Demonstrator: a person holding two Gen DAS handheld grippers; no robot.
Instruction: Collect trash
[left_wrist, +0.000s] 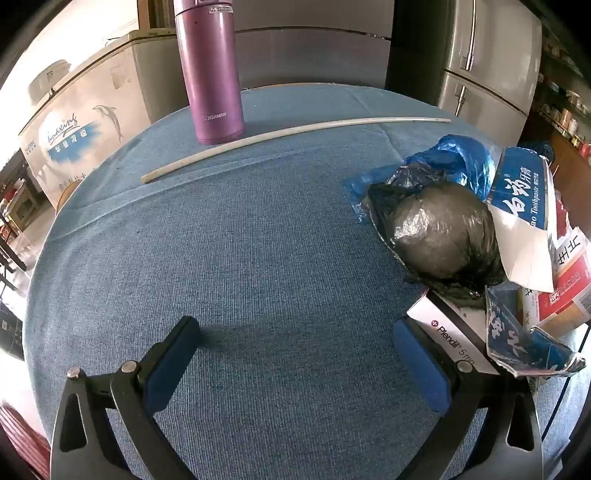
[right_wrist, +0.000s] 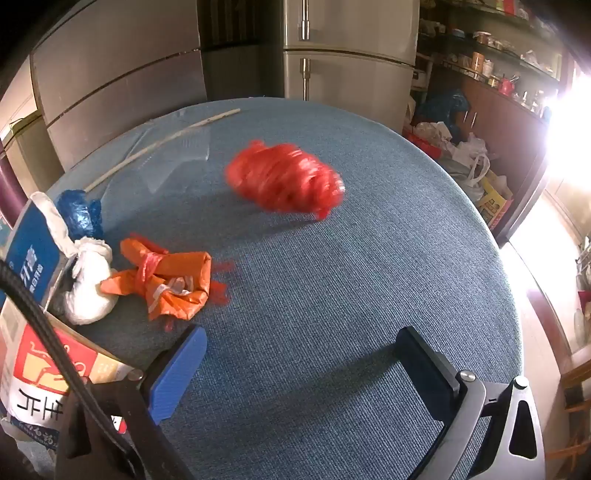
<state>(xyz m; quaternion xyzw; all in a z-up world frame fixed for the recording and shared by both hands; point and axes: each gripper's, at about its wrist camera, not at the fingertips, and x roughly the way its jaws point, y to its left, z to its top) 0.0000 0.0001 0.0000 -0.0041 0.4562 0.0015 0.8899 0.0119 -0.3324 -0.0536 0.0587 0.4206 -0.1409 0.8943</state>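
Claws both spread wide, nothing in left claw (left_wrist: 295, 349) or right claw (right_wrist: 301, 358). Worktop (left_wrist: 258, 240) count: one purple flask (left_wrist: 208, 70), one white stick (left_wrist: 288, 131), one black bag (left_wrist: 441, 232), one blurry red bundle (right_wrist: 284, 179), one orange wrapper (right_wrist: 166, 278).

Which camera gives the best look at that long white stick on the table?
The left wrist view: the white stick lies whole and sharp across the blue tablecloth by the purple flask. The right wrist view shows it thin, far off.

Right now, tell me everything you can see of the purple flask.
The purple flask stands upright on the blue cloth at the table's far side, seen from the left wrist. Its body looks like matt metal, with small white lettering low on the front and a band below the cap. A long white rod lies beside its base.
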